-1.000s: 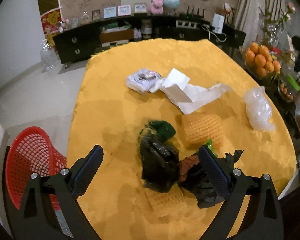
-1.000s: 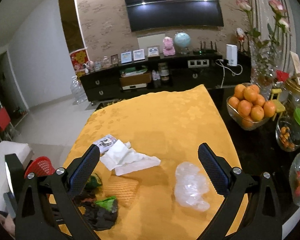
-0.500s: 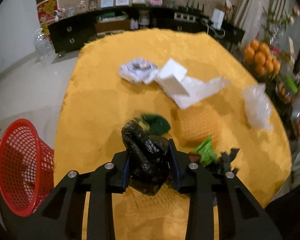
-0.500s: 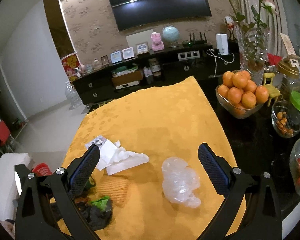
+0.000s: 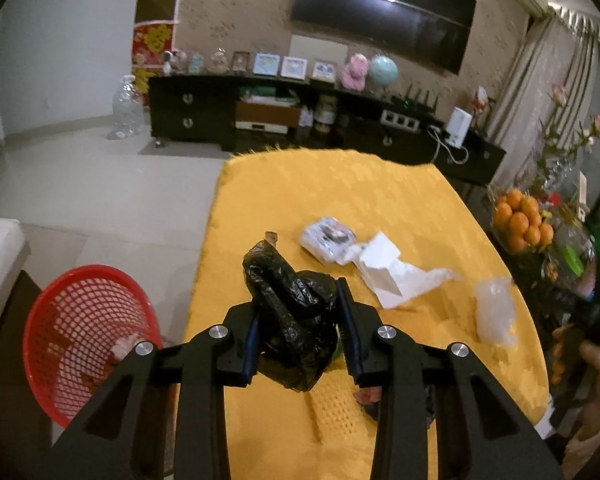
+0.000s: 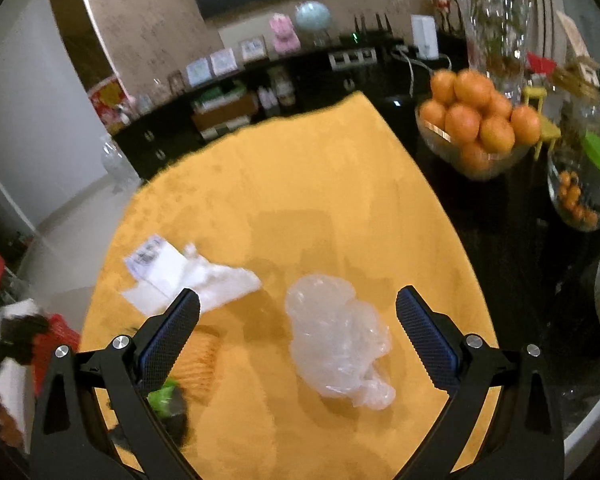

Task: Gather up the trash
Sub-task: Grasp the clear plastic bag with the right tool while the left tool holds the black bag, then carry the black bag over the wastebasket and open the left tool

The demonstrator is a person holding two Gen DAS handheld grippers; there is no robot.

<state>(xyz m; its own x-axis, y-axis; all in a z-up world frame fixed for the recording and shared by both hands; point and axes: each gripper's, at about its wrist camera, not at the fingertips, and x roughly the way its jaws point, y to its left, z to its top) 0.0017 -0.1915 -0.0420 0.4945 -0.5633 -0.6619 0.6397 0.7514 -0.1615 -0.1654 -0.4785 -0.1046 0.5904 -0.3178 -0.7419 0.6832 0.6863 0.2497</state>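
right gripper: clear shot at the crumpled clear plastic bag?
Probably yes. The right gripper is open, the clear plastic bag lies on the yellow cloth framed between its fingers, and nothing covers it.

Wall television (image 5: 384, 16) above dark sideboard (image 5: 260, 116)
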